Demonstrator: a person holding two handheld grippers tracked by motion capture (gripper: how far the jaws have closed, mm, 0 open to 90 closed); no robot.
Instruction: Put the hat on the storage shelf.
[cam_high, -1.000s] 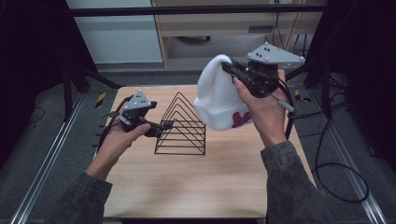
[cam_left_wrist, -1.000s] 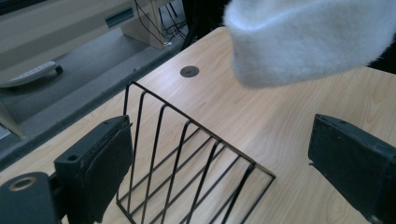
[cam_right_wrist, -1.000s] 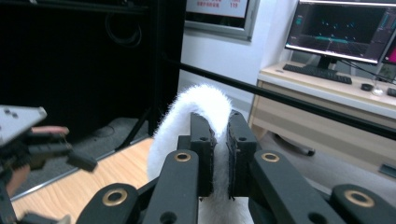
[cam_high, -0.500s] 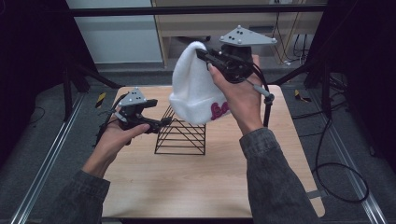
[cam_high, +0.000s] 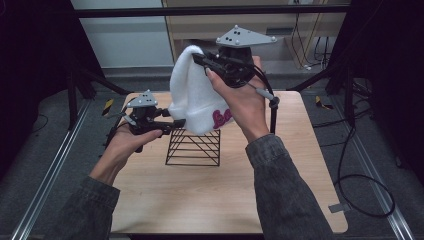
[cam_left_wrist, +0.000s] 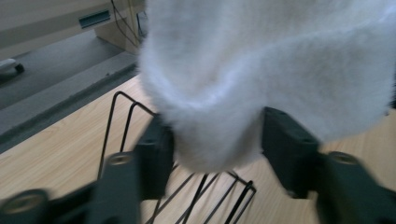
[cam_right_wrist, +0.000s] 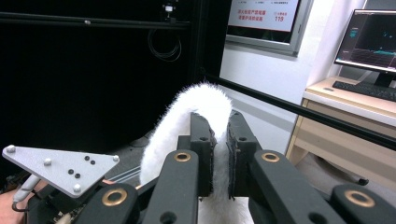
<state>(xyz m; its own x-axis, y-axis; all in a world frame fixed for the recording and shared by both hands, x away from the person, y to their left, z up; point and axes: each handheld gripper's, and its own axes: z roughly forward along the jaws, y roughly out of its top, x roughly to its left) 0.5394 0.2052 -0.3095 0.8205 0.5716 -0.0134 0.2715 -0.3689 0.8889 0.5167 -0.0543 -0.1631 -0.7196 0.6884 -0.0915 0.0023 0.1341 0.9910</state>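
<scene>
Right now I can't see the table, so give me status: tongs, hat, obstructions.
Right tongs shut on white hat, held high. Left tongs just closing around its hem, pads not pressing. Wire rack directly below.

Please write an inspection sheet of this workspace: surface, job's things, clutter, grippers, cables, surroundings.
Surface: wooden table, bare at the front.
Job's things: white fluffy hat hangs above a black wire rack.
Clutter: nothing seen on the table.
Grippers: right gripper shut on the hat's top; left gripper has just been closing, its jaws stand either side of the hat's lower edge.
Cables: black cable on the floor at the right.
Surroundings: black frame bars, a monitor on a desk.
</scene>
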